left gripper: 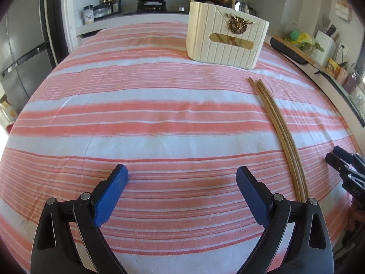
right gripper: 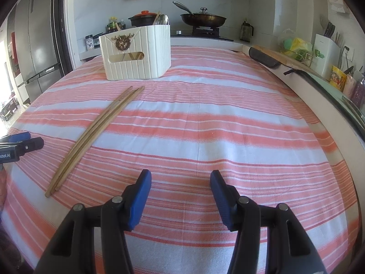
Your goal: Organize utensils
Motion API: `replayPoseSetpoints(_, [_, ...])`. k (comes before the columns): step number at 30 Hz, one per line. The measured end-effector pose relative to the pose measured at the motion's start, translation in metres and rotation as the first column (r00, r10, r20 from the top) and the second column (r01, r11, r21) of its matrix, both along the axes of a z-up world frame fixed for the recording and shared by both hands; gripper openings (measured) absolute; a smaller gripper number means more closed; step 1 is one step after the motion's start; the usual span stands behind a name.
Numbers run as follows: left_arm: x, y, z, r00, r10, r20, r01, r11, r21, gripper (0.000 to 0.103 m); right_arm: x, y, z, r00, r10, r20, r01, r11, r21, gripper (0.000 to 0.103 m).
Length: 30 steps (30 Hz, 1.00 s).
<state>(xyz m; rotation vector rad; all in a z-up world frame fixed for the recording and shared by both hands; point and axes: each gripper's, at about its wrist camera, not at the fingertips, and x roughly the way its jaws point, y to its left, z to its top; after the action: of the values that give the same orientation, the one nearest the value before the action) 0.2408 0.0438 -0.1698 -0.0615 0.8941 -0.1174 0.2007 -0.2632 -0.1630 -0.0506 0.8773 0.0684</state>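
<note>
Striped worktop (left gripper: 159, 114) carrying cream utensil box (left gripper: 225, 38) at far side. Chopsticks (right gripper: 95, 134) lying flat between both tongs, touching neither. Left tongs (left gripper: 181, 178) gaping wide, holding nothing. Right tongs (right gripper: 180, 180) standing half open, holding nothing.

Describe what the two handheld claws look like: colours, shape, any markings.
Both match: the left claw and the right claw each have two black, angular linkage arms with triangular cut-outs and silver pivot pins, tipped with textured blue pads. White lettering shows on each claw's side in the other's view. No cables or sleeves are clearly visible.
</note>
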Motion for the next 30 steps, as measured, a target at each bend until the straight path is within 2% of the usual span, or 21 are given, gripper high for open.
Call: replayPoseSetpoints(30, [0.0036,-0.0022,-0.0015,1.000,-0.014,-0.006,0.014,1.000,-0.015,0.101,-0.0004,0.0025,-0.0010,1.000,-0.004,0.003,0.004,1.000,-0.004,0.055])
